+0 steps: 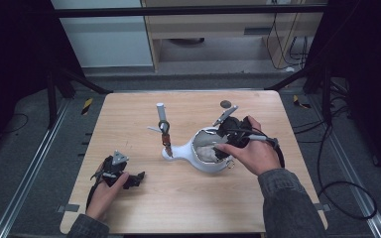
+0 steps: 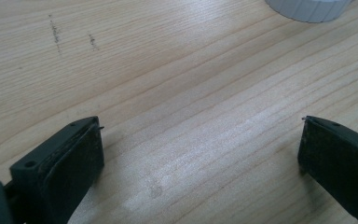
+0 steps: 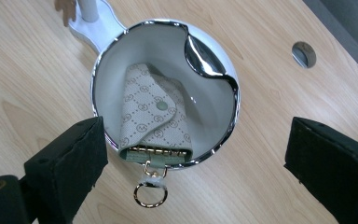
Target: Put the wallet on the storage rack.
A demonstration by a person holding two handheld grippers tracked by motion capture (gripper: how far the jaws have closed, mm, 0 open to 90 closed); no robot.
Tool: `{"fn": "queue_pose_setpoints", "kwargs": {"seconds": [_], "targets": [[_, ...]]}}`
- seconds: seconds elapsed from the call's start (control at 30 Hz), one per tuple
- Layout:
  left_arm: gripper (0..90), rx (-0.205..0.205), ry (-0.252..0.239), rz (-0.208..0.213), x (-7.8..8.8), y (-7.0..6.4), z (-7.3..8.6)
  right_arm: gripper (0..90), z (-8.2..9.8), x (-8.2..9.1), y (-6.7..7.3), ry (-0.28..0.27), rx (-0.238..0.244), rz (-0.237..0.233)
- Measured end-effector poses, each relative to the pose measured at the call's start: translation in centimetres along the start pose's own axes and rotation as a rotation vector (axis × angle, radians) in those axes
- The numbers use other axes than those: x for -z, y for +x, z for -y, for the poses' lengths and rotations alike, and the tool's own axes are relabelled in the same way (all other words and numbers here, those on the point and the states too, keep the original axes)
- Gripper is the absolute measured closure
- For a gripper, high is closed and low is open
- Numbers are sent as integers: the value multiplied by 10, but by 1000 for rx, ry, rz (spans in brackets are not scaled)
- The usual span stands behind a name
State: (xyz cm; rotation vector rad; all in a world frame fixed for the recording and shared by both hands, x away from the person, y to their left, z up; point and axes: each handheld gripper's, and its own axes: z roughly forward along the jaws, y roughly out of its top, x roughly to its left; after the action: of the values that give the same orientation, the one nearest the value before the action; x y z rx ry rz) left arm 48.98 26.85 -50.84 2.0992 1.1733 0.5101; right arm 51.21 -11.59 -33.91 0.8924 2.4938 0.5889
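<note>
Nearest the high camera: left gripper (image 1: pixel 138 178) resting low on the wooden table (image 1: pixel 188 208), held in the left hand (image 1: pixel 104 196), well apart from the white bowl (image 1: pixel 206 166) and toward the near left corner from it. Jaws wide apart in the left gripper view, nothing between them, bare wood grain under them, with a ribbed white rim (image 2: pixel 310 9) at the far edge of that view.

Right gripper (image 1: pixel 222 144) hanging just above the bowl, gripped by the right hand (image 1: pixel 253 153). Jaws spread wide in the right gripper view, one on each side of the bowl (image 3: pixel 168 44), pads touching nothing.

Inside the bowl: patterned key case (image 3: pixel 154 119), beige with a round snap, lying tilted against the near wall, flap up. Lower end poking over the chrome rim (image 3: pixel 205 56), with a gold ring (image 3: pixel 150 195) dangling outside it onto the table.

Joined to the bowl's far-left side: white stand (image 1: pixel 167 153) with an upright post (image 1: pixel 160 113), a small brown thing hanging on it, too small to tell. Beyond the bowl, toward the far right: round dark hole (image 1: pixel 225 104) in the tabletop.
</note>
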Motion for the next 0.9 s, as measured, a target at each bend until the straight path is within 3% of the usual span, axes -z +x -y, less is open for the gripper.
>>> {"fn": "queue_pose_setpoints", "kwargs": {"seconds": [0.23, 0.27, 0.3, 0.33, 0.4, 0.5, 0.53, 0.57, 0.6, 0.63, 0.73, 0.9], "targets": [[0, -5, 4, 1, 1, 2, 1, 89, 5, 2, -10, -59, 3, -18], [0, -7, 5, 0, 1, 2, 1, 104, 6, 3, -14, -95, -3, -16], [0, -7, 5, 0, 1, 2, 1, 104, 6, 3, -14, -95, -3, -16], [0, -8, 6, 0, 1, 2, 1, 104, 7, 5, -19, -141, -15, -9], [0, -9, 6, -1, 1, 2, 1, 105, 8, 5, -21, -167, -24, -5], [0, -9, 6, -1, 1, 2, 1, 107, 14, 8, -28, -189, -72, 36], [0, -9, 6, -1, 1, 2, 1, 112, 20, 7, -30, -225, -115, 27], [0, -9, 5, -1, 1, 2, 1, 112, 20, 7, -30, -225, -115, 27], [0, -9, 5, -1, 1, 2, 1, 112, 27, 7, -34, -248, -155, 25], [0, -9, 5, -1, 1, 2, 1, 112, 27, 7, -34, -248, -155, 25], [0, -8, 4, -1, 1, 1, 1, 102, 44, 5, -40, -277, -221, 24], [0, -8, 4, -1, 1, 1, 1, 90, 59, 5, -45, -283, -247, 33]]}}
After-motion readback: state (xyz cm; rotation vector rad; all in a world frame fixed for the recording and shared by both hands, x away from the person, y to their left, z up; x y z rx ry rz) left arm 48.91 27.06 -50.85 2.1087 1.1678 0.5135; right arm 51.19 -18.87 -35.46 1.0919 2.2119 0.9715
